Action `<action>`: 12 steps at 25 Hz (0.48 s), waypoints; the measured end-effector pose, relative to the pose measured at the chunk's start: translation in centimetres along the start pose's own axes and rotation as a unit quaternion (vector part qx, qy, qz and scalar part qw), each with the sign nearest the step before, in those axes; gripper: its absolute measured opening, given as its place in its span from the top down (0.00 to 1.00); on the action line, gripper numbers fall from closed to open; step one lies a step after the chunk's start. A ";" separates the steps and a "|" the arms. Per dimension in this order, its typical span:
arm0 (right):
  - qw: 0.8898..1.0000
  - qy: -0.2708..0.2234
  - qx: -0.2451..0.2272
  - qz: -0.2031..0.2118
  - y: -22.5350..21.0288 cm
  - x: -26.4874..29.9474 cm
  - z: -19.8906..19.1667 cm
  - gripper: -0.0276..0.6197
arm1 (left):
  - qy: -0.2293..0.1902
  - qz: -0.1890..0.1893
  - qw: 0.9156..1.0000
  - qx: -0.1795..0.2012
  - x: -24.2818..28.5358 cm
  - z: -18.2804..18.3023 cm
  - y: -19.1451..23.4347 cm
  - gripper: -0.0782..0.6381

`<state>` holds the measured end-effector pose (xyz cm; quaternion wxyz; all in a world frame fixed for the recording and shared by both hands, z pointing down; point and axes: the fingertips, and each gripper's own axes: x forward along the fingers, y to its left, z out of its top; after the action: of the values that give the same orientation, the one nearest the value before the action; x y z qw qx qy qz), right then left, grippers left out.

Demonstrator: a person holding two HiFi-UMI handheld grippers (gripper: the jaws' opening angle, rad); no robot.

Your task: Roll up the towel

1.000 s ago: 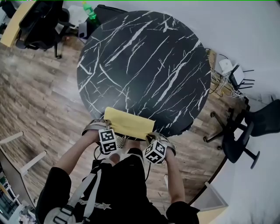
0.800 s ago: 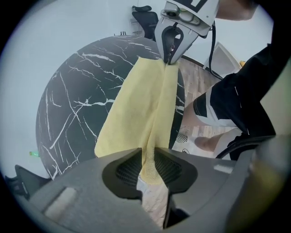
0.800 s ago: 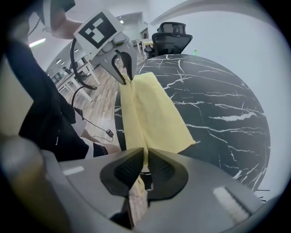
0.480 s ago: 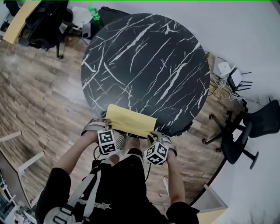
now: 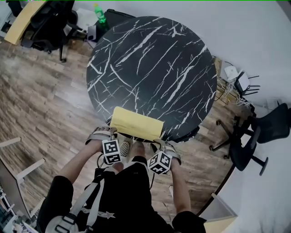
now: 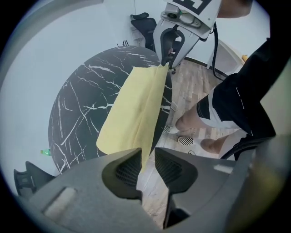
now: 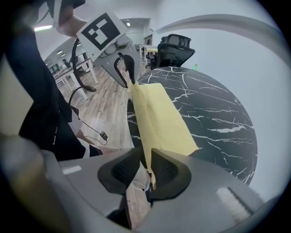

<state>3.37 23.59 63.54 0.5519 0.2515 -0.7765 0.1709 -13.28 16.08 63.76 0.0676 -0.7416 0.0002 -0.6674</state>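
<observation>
A yellow towel [image 5: 136,124] lies folded at the near edge of the round black marble table [image 5: 150,59], its near edge overhanging towards me. My left gripper [image 5: 109,133] stands at the towel's left near corner and points straight down. In the left gripper view [image 6: 146,166] the towel [image 6: 136,104] corner hangs between the jaws against one pad, with a gap to the other. My right gripper [image 5: 162,143] is at the right near corner. Its jaws [image 7: 146,170] are opening, and the towel [image 7: 161,123] edge is still between them.
Black office chairs stand at the right [image 5: 254,136] and at the far left [image 5: 45,22]. A green bottle [image 5: 99,12] stands beyond the table. Cables and white boxes [image 5: 236,75] lie on the wooden floor at the right. My feet are under the table's near edge.
Both grippers have drawn back a little from the table edge towards my body. The towel stays at the near edge.
</observation>
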 end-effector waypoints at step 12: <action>1.000 0.018 -0.020 -0.015 -0.5 2.1 -1.3 0.80 | 0.013 -0.005 1.000 0.006 2.5 -0.2 -0.1 0.75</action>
<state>4.09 23.40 65.97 0.5734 0.2485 -0.7659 0.1513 -13.22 15.95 66.27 0.0692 -0.7321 -0.0064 -0.6776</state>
